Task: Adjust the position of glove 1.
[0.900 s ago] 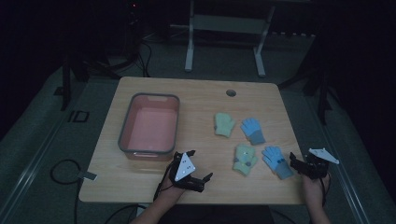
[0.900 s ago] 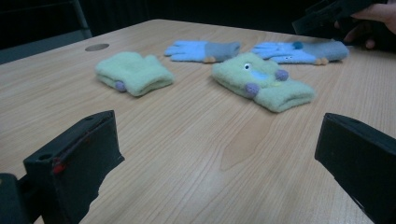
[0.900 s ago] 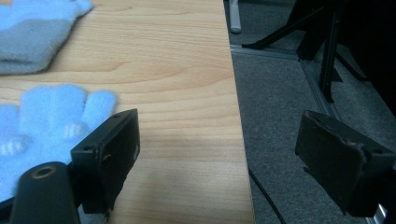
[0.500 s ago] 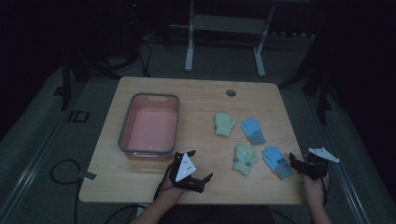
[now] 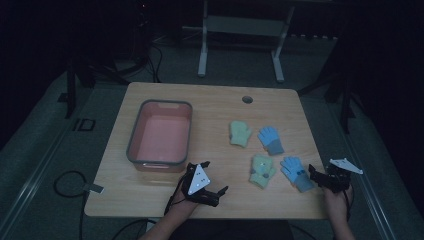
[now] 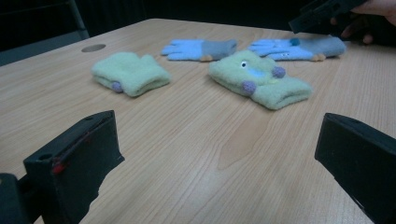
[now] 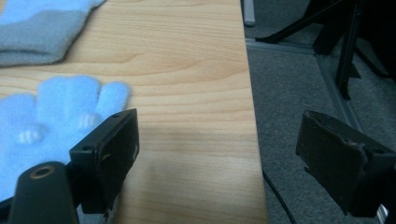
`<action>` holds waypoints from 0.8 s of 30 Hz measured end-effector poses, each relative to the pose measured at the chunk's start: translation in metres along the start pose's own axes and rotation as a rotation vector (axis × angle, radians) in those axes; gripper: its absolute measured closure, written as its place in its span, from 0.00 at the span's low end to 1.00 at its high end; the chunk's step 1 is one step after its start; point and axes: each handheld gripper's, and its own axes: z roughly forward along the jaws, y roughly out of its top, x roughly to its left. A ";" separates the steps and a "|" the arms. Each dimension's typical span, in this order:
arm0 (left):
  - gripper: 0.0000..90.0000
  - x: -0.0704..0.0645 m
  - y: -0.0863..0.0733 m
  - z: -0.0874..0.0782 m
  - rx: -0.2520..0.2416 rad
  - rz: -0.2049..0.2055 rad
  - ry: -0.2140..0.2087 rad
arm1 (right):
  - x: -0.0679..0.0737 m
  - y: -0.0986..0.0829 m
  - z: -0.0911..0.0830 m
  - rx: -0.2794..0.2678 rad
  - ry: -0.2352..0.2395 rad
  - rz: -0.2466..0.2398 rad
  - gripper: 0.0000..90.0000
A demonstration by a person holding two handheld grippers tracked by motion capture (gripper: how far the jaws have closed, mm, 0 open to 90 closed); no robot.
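Right gripper (image 5: 316, 176), jaws spread wide and empty, beside the near blue glove (image 5: 295, 171), which lies just left of its left jaw at the table edge (image 7: 250, 140); closing here risks grasping air or nudging the glove away

The left gripper (image 5: 216, 192) sits low at the near edge, left of centre, jaws spread wide and pointing right. The right gripper (image 5: 315, 176) hovers at the near right, jaws wide apart, pointing left, held by the right hand (image 5: 336, 202).
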 end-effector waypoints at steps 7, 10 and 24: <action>0.00 0.000 0.000 0.000 -0.001 -0.004 -0.002 | 0.001 0.000 0.001 0.006 0.003 -0.006 0.14; 0.00 0.000 0.000 0.000 0.000 -0.001 -0.001 | 0.002 0.000 0.000 0.009 0.006 -0.006 0.14; 0.00 0.000 0.000 0.000 -0.004 -0.003 -0.004 | 0.000 0.028 -0.019 -0.014 0.022 0.003 0.12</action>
